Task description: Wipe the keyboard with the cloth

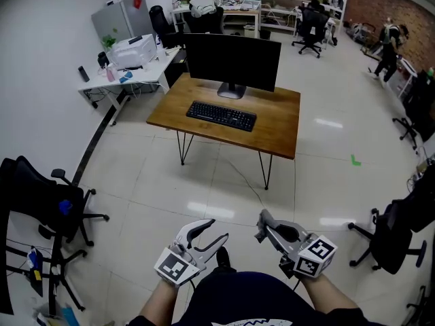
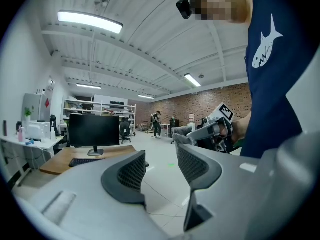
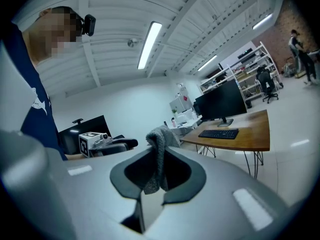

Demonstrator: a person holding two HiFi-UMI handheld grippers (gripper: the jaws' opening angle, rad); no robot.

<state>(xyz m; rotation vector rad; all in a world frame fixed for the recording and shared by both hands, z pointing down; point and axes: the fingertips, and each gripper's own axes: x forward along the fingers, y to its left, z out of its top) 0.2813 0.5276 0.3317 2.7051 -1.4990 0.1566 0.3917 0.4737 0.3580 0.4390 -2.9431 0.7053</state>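
The black keyboard (image 1: 221,115) lies on a wooden desk (image 1: 282,124) in front of a dark monitor (image 1: 233,61), well ahead of me across the tiled floor. Both grippers are held low near my body, far from the desk. My right gripper (image 1: 260,226) is shut on a grey cloth (image 3: 161,139), which hangs in a fold between its jaws. My left gripper (image 1: 216,229) stands open with nothing between its fingers (image 2: 131,171). In the right gripper view the keyboard (image 3: 218,133) shows at the right, and in the left gripper view it (image 2: 87,161) shows at the left.
A black office chair (image 1: 41,206) stands at my left and another (image 1: 397,233) at my right. A white table with a printer (image 1: 132,51) sits beyond the desk's left end. Shelving, more chairs and a person (image 1: 387,53) fill the back of the room.
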